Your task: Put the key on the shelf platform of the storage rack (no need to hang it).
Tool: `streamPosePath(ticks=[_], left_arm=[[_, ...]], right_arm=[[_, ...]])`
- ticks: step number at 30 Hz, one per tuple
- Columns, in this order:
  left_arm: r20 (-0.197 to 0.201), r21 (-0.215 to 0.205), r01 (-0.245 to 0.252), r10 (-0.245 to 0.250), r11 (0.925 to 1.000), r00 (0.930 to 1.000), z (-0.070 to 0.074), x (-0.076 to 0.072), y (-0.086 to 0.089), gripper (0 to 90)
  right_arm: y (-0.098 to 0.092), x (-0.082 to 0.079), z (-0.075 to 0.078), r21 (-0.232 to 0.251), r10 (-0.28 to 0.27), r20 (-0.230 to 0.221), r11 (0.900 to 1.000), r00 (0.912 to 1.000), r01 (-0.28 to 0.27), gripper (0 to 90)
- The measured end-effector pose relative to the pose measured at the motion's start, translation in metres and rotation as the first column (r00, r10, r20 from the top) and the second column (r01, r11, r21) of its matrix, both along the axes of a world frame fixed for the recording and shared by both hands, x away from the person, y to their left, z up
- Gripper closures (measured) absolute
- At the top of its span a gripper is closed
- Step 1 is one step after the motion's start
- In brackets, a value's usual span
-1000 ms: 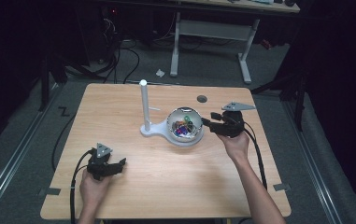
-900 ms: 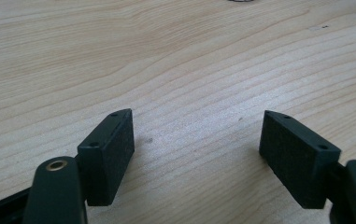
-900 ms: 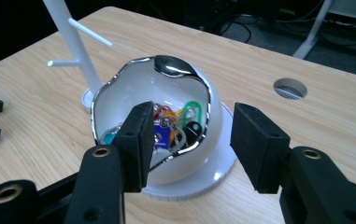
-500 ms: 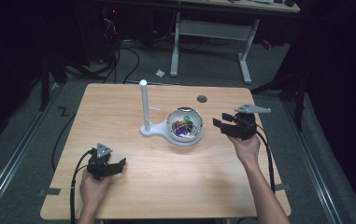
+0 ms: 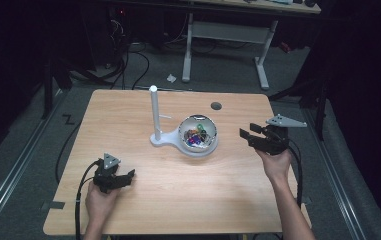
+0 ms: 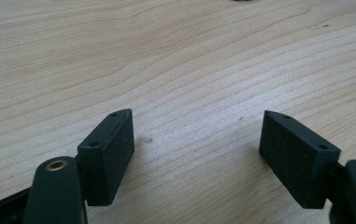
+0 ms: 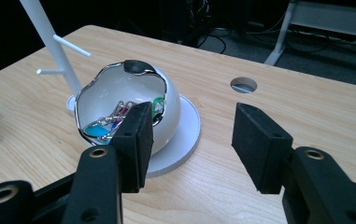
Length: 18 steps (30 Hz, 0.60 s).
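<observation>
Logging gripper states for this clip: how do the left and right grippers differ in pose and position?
The left gripper sits low at the table's near corner over bare wood; the right gripper is raised beside the white bowl, aimed at it. Both have open, empty jaws.

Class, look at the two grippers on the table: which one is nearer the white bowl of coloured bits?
The right gripper: its open jaws point at the white bowl from close by. The left gripper sits low at the table's near edge.
</observation>
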<state>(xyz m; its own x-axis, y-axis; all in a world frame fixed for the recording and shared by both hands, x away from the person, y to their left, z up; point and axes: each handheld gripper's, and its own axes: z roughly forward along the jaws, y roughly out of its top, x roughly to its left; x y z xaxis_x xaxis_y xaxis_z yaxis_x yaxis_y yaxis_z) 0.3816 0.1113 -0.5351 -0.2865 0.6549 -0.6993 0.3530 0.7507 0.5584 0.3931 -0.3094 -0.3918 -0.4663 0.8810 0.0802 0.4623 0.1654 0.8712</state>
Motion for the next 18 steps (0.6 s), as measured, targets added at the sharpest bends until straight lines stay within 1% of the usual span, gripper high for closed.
streamPosePath(ticks=[2, 5, 7, 13, 15, 18], left_arm=[[0.000, 0.000, -0.001, 0.001, 1.0000, 1.0000, 0.000, 0.000, 0.000, 26.8], [0.005, 0.007, 0.005, -0.005, 1.0000, 1.0000, 0.000, 0.000, 0.000, 26.8], [0.005, 0.008, 0.005, -0.005, 1.0000, 1.0000, 0.000, 0.000, 0.000, 26.8], [0.005, 0.008, 0.005, -0.005, 1.0000, 1.0000, -0.001, 0.000, 0.000, 26.8], [0.005, 0.008, 0.005, -0.005, 1.0000, 1.0000, -0.001, 0.000, 0.000, 26.8], [0.005, 0.008, 0.005, -0.005, 1.0000, 1.0000, -0.001, 0.000, 0.000, 26.8]], right_arm=[[-0.004, -0.003, -0.001, 0.013, -0.006, 0.003, 1.000, 1.0000, 0.006, 48.6], [-0.010, -0.007, -0.004, 0.016, -0.020, -0.008, 1.000, 0.9998, 0.020, 48.4], [-0.016, -0.012, -0.004, 0.027, -0.031, -0.002, 0.999, 0.9995, 0.031, 48.5], [-0.026, -0.022, -0.005, 0.037, -0.052, 0.004, 0.998, 0.9987, 0.052, 48.2], [-0.032, -0.028, -0.006, 0.046, -0.064, 0.008, 0.997, 0.9979, 0.064, 48.2], [-0.035, -0.030, -0.008, 0.046, -0.069, 0.009, 0.997, 0.9976, 0.069, 48.3]])
